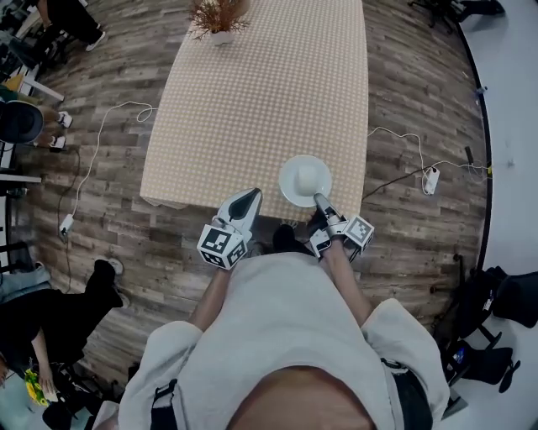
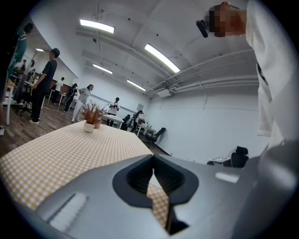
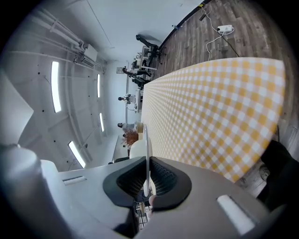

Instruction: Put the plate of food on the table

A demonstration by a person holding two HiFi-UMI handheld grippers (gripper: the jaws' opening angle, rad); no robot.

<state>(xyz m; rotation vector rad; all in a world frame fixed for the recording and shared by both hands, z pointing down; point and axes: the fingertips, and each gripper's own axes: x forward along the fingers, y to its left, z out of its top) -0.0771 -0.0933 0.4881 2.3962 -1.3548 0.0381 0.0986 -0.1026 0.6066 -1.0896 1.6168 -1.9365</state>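
Open-plan office or lab-type workroom. Ahead of the left gripper (image 1: 250, 197): long ceiling strip lights (image 2: 161, 57), exposed ceiling pipes (image 2: 210, 84), plain white wall (image 2: 210, 135), desks (image 2: 114, 120) with black office chairs (image 2: 159, 134), several people (image 2: 44, 86) standing far ahead to its left. Wood-plank floor (image 1: 109, 218) around both grippers, white power strip (image 1: 430, 180) to the right of the right gripper (image 1: 320, 200), loose cable (image 1: 101, 138) to the left of the left one. Straight ahead a table (image 1: 252, 101) in yellow-checked cloth, dried plant in a white pot (image 1: 220, 18) at its far end

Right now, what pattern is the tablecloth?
The tablecloth: yellow and white checks, clearest in the right gripper view.
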